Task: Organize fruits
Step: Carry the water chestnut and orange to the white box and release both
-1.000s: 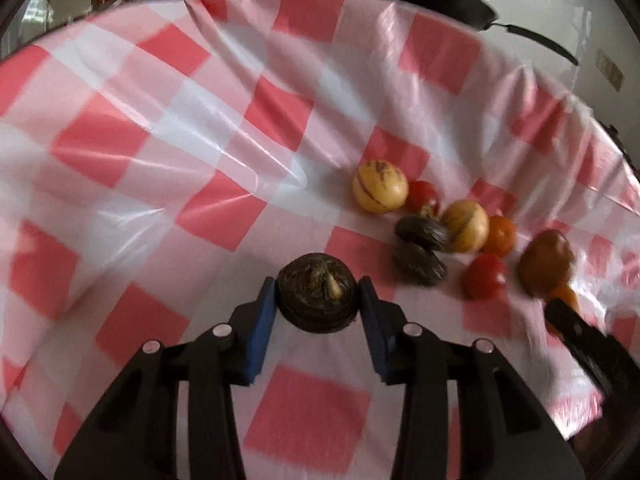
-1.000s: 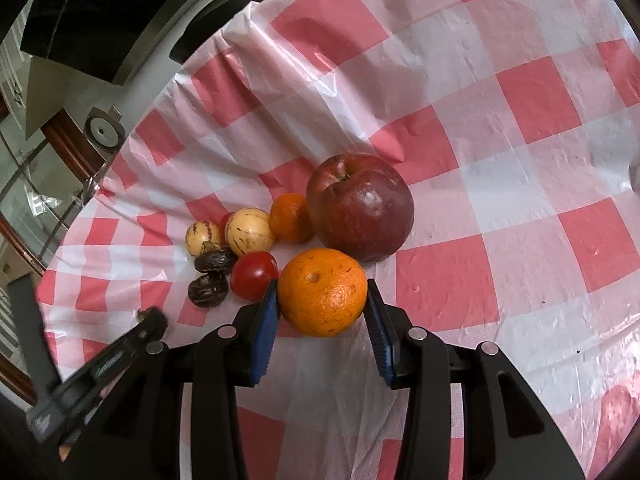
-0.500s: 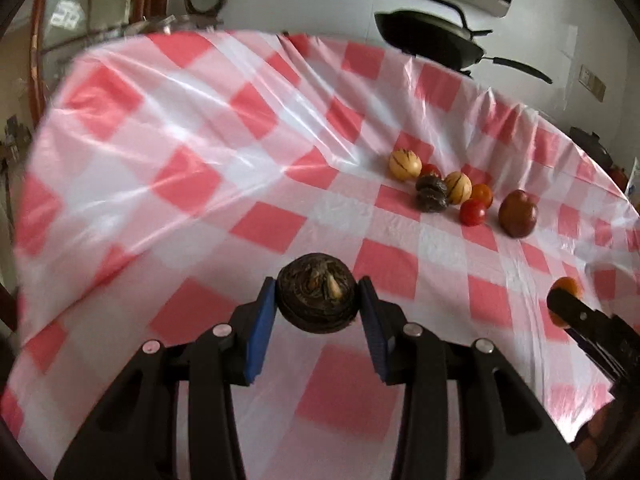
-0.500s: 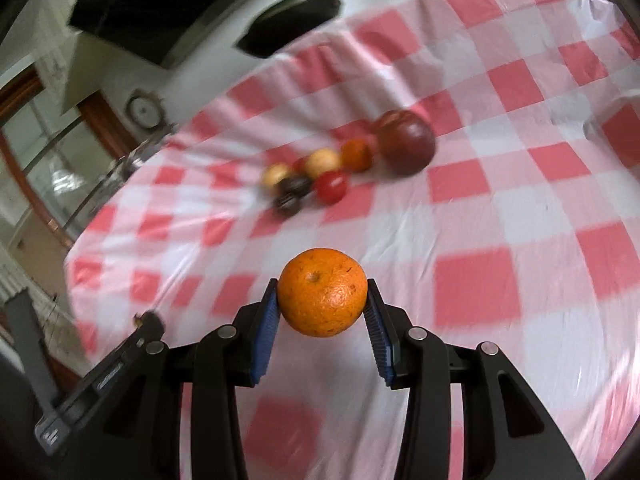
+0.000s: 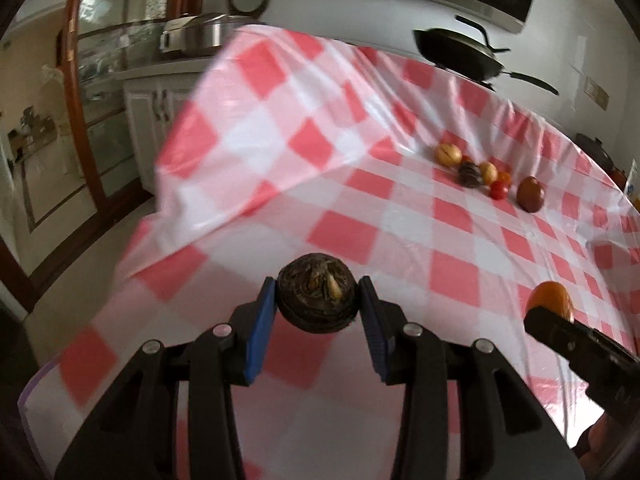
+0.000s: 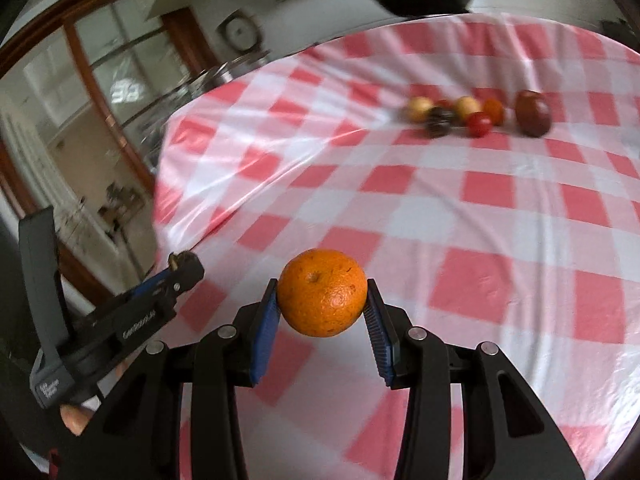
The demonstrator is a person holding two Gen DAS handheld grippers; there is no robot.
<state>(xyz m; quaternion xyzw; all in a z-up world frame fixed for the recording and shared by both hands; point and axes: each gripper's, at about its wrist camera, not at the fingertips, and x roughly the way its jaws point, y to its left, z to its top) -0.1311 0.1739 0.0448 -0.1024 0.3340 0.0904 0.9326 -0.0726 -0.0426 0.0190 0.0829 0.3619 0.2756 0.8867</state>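
The fruits were in two places. Most of them lay in a small cluster on the checked tablecloth, toward the far edge of the table: a dark red apple at the right end, then a red tomato, a small orange fruit, two pale yellow fruits and a dark wrinkled fruit among them, close together or touching. The other two fruits were in the claws, well apart from that cluster and above the near part of the table. The left gripper was closed on a dark brown fruit, its blue pads pressing on both sides. The right gripper was closed in the same way on an orange, whose stem end faced up. Both fruits were held clear of the cloth. In the left wrist view the orange was seen at the right edge, in the tip of the other claw. A black pan stood behind the far edge of the table.
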